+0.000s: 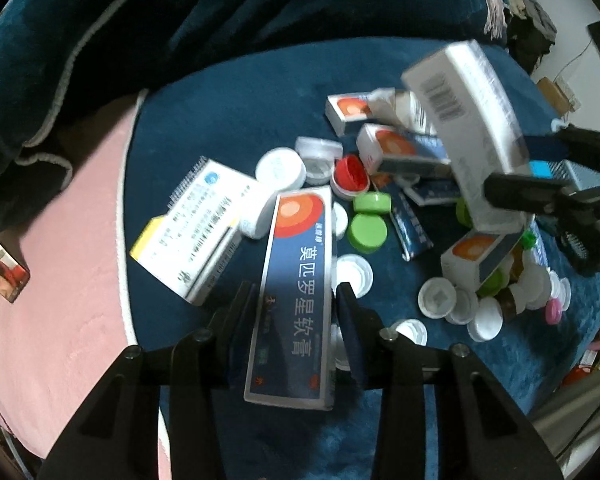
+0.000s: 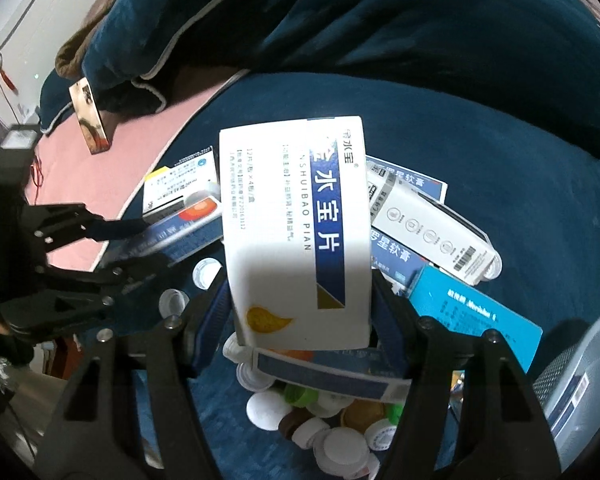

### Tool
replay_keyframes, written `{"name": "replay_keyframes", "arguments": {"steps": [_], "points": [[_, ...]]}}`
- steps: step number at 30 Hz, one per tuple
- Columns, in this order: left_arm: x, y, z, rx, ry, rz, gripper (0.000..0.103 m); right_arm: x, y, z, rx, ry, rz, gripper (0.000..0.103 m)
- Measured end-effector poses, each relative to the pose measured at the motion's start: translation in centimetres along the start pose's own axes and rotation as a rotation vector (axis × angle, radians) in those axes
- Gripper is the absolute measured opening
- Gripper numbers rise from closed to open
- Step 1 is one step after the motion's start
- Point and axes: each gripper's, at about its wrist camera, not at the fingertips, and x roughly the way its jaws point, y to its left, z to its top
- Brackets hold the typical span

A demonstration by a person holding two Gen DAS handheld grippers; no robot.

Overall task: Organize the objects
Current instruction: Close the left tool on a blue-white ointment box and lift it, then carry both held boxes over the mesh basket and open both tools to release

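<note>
On the left a pink sheet [image 1: 60,240] meets the curved edge of a blue mat [image 1: 228,104], and every box and cap lies on this mat. A dark blue quilt [image 1: 220,4] is heaped along the mat's far edge.

Near the mat's left edge lies a white-and-yellow box [image 1: 188,236], flat and tilted. Just right of it the left gripper [image 1: 296,304] is clamped on a long blue box [image 1: 296,300] with an orange disc at its far end; both fingers press its long sides. A white cap [image 1: 281,169] sits beyond that box, next to a red cap [image 1: 351,178]. Two green caps [image 1: 369,216] lie right of the blue box's far end.

Past the caps, toward the mat's far edge, more orange-disc boxes [image 1: 396,148] lie piled together. Further right the right gripper [image 2: 300,304] grips a white box [image 2: 296,236] with a blue stripe, lifted above the pile with its barcode end [image 1: 444,100] tipped up. Its fingers squeeze the box's two sides.

Under that box, by the mat's near right edge, is a cluster of white caps [image 1: 460,304], a pink cap [image 1: 555,310] and small brown bottles [image 2: 296,424]. In the right wrist view a white barcoded box [image 2: 432,232] rests on blue boxes toward the right, with a teal box [image 2: 476,316] just nearer. A clear bin [image 2: 580,384] stands at the far right.
</note>
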Motion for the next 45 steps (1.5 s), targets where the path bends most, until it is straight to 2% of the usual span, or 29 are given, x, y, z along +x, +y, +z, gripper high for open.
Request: {"name": "replay_keyframes", "arguments": {"steps": [4, 11, 17, 18, 27, 35, 45], "points": [[1.4, -0.2, -0.2, -0.008, 0.041, 0.019, 0.042, -0.2, -0.1, -0.4, -0.002, 0.009, 0.014, 0.067], [2.9, 0.4, 0.4, -0.038, 0.051, 0.052, 0.045, 0.1, -1.2, -0.4, 0.007, 0.017, 0.014, 0.067], [4.3, 0.9, 0.3, -0.078, 0.098, -0.021, 0.044, 0.3, -1.7, -0.1, 0.026, 0.017, 0.03, 0.067], [4.2, 0.9, 0.3, -0.082, 0.09, -0.018, 0.04, 0.3, -1.7, -0.1, 0.028, 0.016, 0.034, 0.067], [0.6, 0.7, 1.3, -0.118, -0.029, -0.014, 0.04, -0.7, -1.7, 0.0, 0.066, -0.009, 0.037, 0.067], [-2.0, -1.9, 3.4, -0.102, -0.115, 0.046, 0.04, -2.8, -2.9, -0.9, 0.154, -0.048, -0.004, 0.067], [-4.8, -10.0, 6.2, -0.008, -0.203, -0.048, 0.04, -7.8, -6.8, -3.5, 0.333, -0.141, -0.058, 0.067]]}}
